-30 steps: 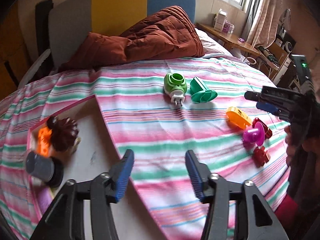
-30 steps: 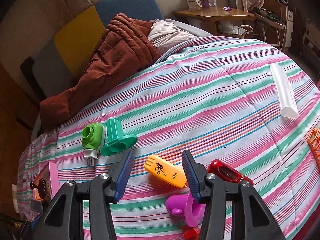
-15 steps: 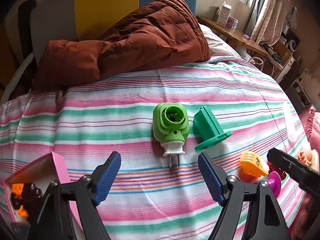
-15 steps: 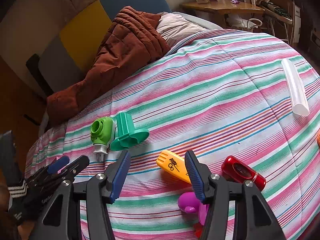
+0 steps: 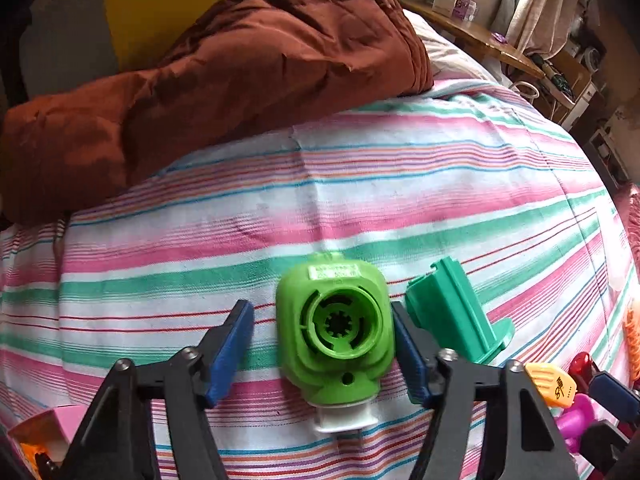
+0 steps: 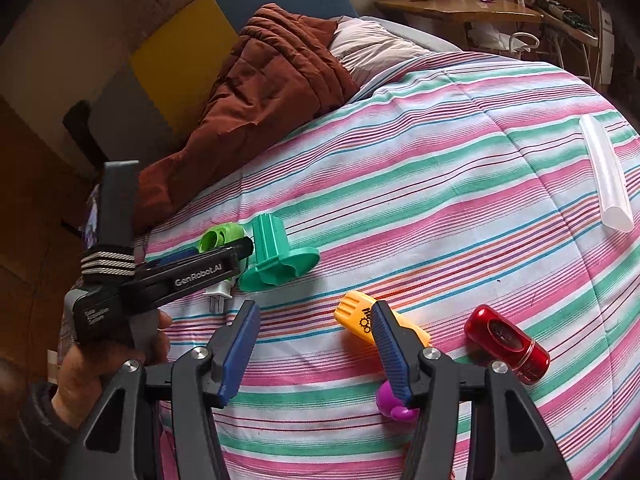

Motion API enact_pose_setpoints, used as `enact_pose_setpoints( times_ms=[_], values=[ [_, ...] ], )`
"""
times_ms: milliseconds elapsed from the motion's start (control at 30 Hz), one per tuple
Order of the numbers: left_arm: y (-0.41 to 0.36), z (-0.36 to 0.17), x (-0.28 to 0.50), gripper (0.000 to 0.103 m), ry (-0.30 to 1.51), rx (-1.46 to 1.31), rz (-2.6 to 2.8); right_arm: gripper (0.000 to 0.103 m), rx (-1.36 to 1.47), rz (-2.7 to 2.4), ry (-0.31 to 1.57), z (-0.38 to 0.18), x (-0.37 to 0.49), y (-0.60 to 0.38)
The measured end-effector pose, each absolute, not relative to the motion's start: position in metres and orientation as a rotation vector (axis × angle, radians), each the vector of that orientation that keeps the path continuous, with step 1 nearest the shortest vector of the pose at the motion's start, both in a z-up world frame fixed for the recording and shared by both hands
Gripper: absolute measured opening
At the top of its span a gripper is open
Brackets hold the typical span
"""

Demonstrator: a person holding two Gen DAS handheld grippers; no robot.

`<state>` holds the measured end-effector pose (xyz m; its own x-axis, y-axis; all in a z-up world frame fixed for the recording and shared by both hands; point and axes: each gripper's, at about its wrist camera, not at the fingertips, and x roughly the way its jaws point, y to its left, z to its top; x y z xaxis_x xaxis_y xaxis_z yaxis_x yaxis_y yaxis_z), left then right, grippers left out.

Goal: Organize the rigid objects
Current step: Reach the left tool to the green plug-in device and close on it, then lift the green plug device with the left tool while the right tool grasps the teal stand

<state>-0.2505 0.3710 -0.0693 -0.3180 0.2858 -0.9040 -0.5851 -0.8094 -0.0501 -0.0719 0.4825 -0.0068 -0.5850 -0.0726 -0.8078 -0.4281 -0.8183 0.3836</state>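
Closing in on the green plug-in device (image 5: 334,338), left gripper (image 5: 322,342) swung from the pink box (image 5: 38,426) at the near left.

Straddled the device on the striped bedspread (image 5: 360,184), jaws just narrowed from wider, right pad about touching, left pad apart; not yet gripped. Teal holder (image 5: 460,316) just right. Right gripper (image 6: 316,354) kept half-open and empty over the yellow toy (image 6: 358,318), jaws just eased wider. Judged next: squeeze, lift, carry to box.

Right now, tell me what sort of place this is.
Most likely a bedroom in a home: the things lie on a striped bedsheet, a rumpled brown quilt and a pillow sit at its head, and a wooden side table stands by curtains.
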Motion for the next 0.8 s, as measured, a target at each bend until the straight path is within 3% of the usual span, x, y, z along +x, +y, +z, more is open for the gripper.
enact_pose_setpoints(
  times_ms=[33,67,333,800],
  values=[
    [0.368,-0.067,-0.247,0.053,0.389,-1.362,2.169,0.058,-1.308,2.487,0.828,-0.007,-0.072,0.482],
    [0.365,-0.067,-0.245,0.052,0.377,-1.363,2.169,0.058,-1.306,2.484,0.825,-0.007,-0.072,0.483],
    [0.33,-0.066,-0.188,0.052,0.38,-1.351,2.185,0.058,-1.294,2.459,0.81,-0.008,-0.071,0.487],
    [0.292,-0.067,-0.023,0.053,0.399,-1.235,2.191,0.058,-1.342,2.426,0.854,-0.02,-0.07,0.495]
  ],
)
